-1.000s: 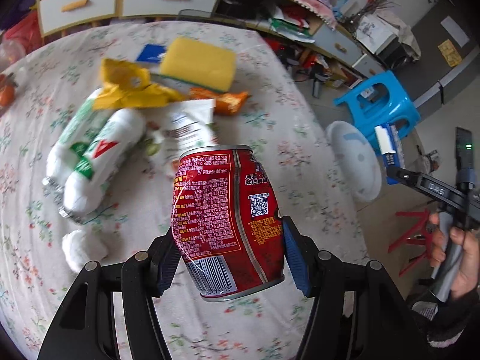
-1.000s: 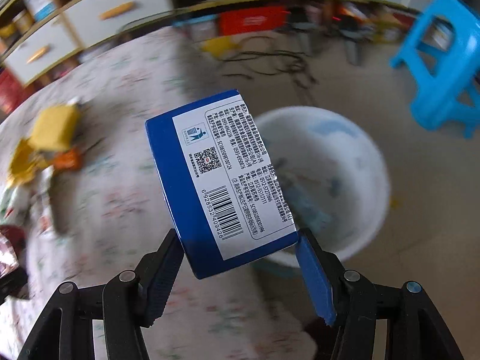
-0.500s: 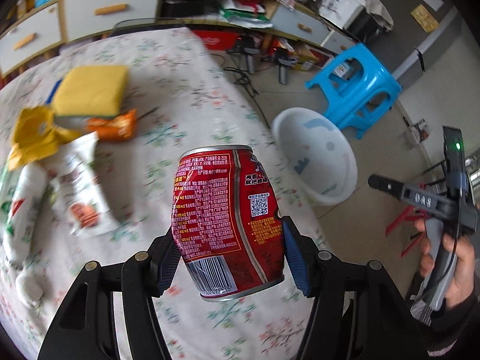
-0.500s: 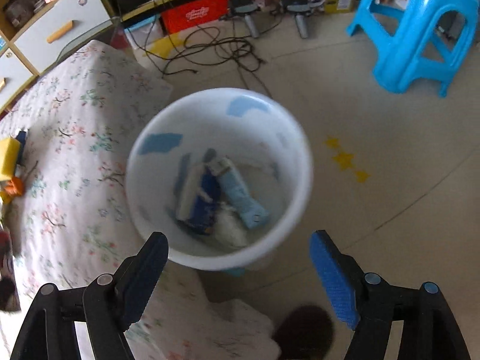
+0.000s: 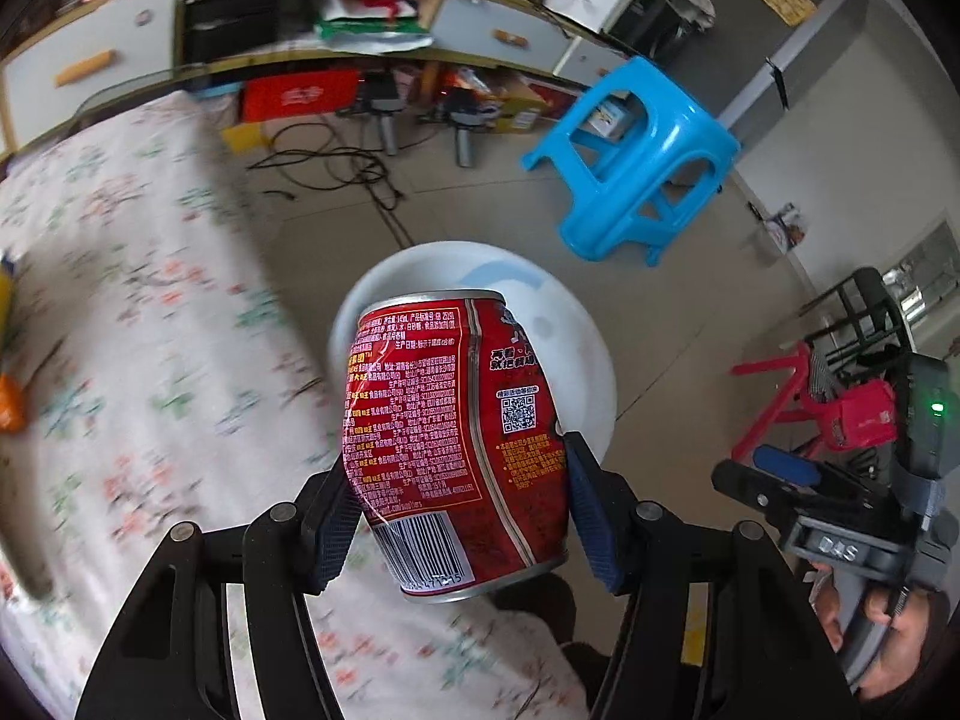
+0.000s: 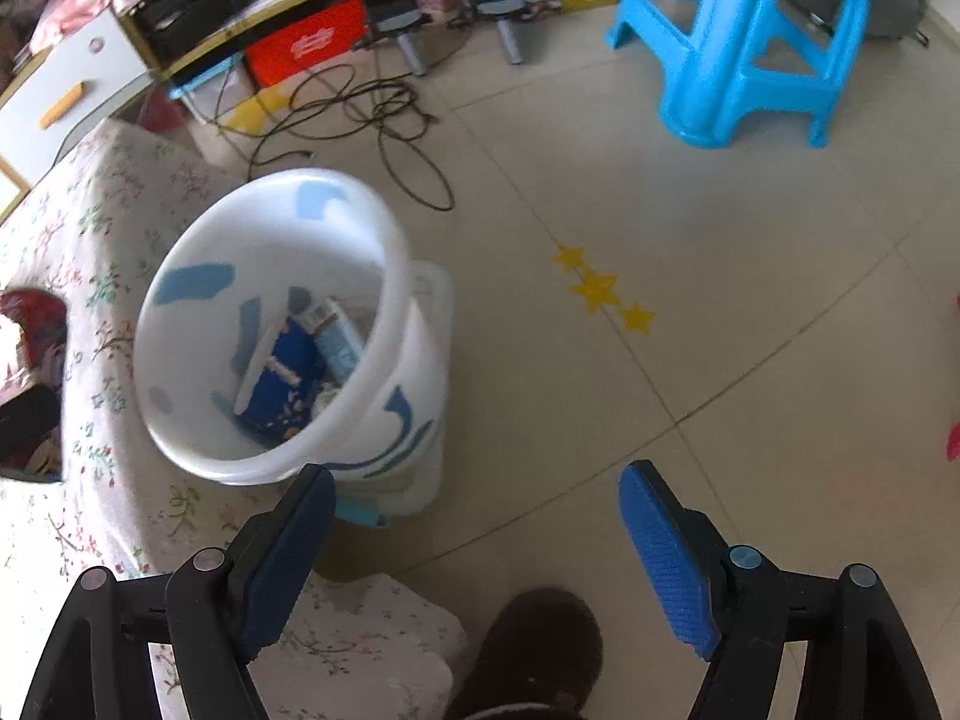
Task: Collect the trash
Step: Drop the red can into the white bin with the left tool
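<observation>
Tiled floor beside a floral-covered table (image 5: 150, 312): a dented red can (image 5: 456, 444), clamped in the left gripper (image 5: 456, 519), hangs above the white bin (image 6: 270, 348); the right gripper (image 6: 477, 558) gapes empty near a blue stool (image 6: 744, 42).

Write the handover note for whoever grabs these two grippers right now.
Left gripper: shut on the red can, held in the air, with the white bin showing behind it.
Right gripper: open and holding nothing, off to the side of the bin, above the floor.
Bin stands on the floor against the edge of the flowered table.
Done: a blue box and some other packaging already lie in the bin.
Left: drop the can into the bin. An orange wrapper shows at the table's far edge; more may lie out of view.
</observation>
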Action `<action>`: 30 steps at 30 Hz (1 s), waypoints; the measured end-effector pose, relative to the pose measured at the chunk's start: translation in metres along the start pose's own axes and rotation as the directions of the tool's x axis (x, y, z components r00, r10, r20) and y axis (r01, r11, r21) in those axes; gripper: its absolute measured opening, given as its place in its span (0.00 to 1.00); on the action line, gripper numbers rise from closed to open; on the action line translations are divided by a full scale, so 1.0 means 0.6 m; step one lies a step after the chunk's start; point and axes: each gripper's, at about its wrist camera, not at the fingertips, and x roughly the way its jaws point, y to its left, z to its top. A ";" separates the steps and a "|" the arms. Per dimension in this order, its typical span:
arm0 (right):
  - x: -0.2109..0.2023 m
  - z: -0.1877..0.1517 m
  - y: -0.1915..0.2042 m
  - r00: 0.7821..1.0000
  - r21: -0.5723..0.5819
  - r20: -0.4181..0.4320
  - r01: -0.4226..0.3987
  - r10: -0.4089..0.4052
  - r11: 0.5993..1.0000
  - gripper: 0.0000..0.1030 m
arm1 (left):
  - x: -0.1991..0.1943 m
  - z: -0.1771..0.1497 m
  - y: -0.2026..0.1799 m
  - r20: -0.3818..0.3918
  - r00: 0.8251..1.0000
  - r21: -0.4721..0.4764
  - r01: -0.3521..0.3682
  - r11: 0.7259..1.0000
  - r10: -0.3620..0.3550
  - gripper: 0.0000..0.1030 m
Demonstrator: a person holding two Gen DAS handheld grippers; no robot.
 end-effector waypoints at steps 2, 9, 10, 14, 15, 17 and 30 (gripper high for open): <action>-0.005 0.001 -0.010 1.000 0.015 0.007 -0.005 0.005 1.000 0.79 | 0.016 0.007 -0.012 0.004 1.000 0.017 0.001 1.000 -0.001 0.63; -0.021 0.004 -0.010 0.999 0.031 0.043 -0.009 0.008 0.999 0.79 | 0.013 0.024 -0.024 0.075 0.996 0.063 -0.055 0.996 0.051 0.85; -0.023 0.005 -0.009 0.999 0.032 0.046 -0.010 0.008 0.999 0.79 | 0.008 0.022 -0.023 0.079 0.995 0.069 -0.066 0.995 0.061 0.85; -0.031 0.006 -0.003 0.998 0.034 0.059 -0.020 0.018 0.999 0.79 | -0.021 0.006 -0.008 0.091 0.987 0.083 -0.138 0.987 0.130 0.89; -0.033 0.006 0.000 0.998 0.032 0.062 -0.022 0.020 0.999 0.79 | -0.030 0.000 -0.003 0.094 0.985 0.085 -0.150 0.985 0.142 0.90; -0.035 0.006 0.006 0.997 0.025 0.067 -0.026 0.024 0.999 0.79 | -0.052 -0.012 0.013 0.101 0.981 0.085 -0.173 0.981 0.164 0.91; -0.053 -0.002 0.107 0.995 -0.051 0.079 -0.059 0.063 0.997 0.79 | -0.175 -0.089 0.115 0.124 0.953 0.053 -0.285 0.957 0.276 0.99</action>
